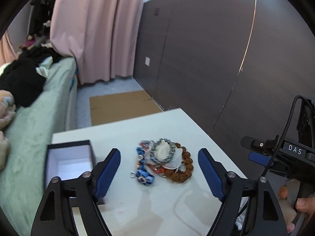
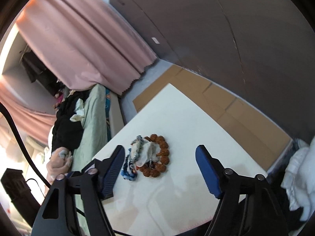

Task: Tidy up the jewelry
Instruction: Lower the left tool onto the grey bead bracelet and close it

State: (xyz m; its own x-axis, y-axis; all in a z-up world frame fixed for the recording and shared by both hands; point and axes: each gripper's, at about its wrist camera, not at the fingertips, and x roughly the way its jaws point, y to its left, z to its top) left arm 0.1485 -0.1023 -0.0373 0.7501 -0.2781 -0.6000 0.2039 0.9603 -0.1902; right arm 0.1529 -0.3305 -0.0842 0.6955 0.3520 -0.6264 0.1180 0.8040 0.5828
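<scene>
Tangled beads, risk first: grabbing one strand from jewelry pile [image 1: 164, 160] likely drags whole clump off white tabletop [image 1: 177, 206]. Brown bead bracelet [image 2: 160, 155], grey-blue strand, blue charm, clear pouch overlapping mid-tabletop. Open black box [image 1: 69, 161] at 9 o'clock of pile. Left gripper [image 1: 159, 172] and right gripper [image 2: 160, 169] wide apart, holding nothing, short of pile.

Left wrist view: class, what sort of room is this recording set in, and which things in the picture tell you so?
Most likely a bedroom. A bed with green bedding and heaped clothes stands beside the white table, and a long pink curtain hangs behind it.
</scene>
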